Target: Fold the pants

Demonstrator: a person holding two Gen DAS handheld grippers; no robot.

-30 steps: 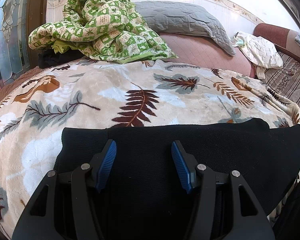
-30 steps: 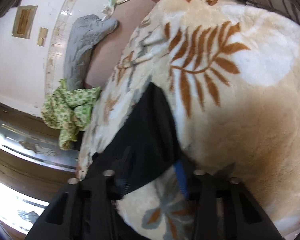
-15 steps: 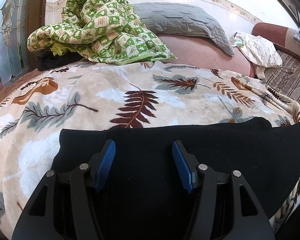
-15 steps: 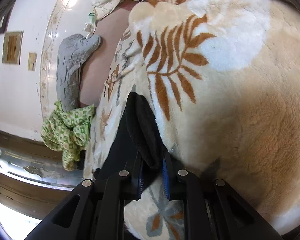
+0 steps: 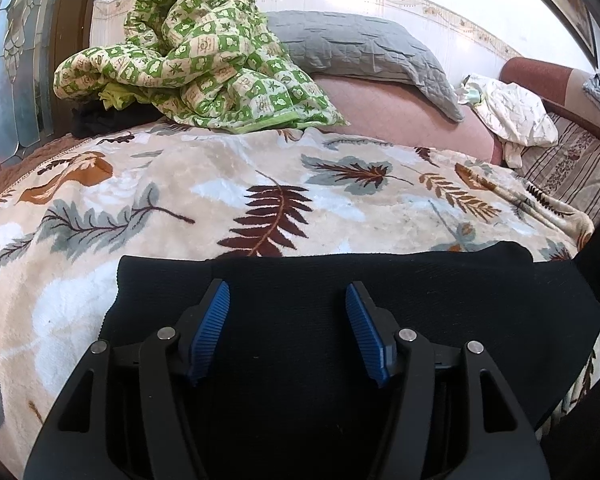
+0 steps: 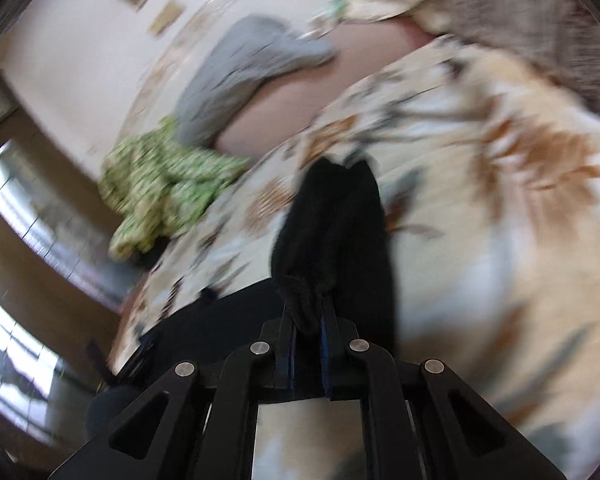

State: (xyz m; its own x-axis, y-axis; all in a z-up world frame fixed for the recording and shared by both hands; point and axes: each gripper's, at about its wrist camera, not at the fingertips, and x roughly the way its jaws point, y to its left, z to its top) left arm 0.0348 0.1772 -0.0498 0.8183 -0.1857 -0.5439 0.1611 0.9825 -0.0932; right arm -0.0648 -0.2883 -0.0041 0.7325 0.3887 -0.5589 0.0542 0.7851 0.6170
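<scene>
Black pants (image 5: pixel 380 280) lie flat across the leaf-patterned blanket (image 5: pixel 180 184) in the left wrist view. My left gripper (image 5: pixel 286 286) hovers low over their middle, open, its blue pads (image 5: pixel 212 320) wide apart with only flat cloth beneath. In the blurred right wrist view, my right gripper (image 6: pixel 307 312) is shut on a bunched end of the pants (image 6: pixel 332 220). That end is raised off the blanket (image 6: pixel 500 240) and hangs in a dark fold ahead of the fingers.
A crumpled green checkered quilt (image 5: pixel 196 52) and a grey pillow (image 5: pixel 360 48) lie at the far side of the bed. A white cloth (image 5: pixel 512 116) sits at the back right. A stained-glass panel (image 5: pixel 12 80) stands at the left. The blanket's near edge drops away.
My right gripper closed on the end of the pants, then lifted it and rolled, so the cloth now stands up between the fingers. The left gripper has stayed where it was.
</scene>
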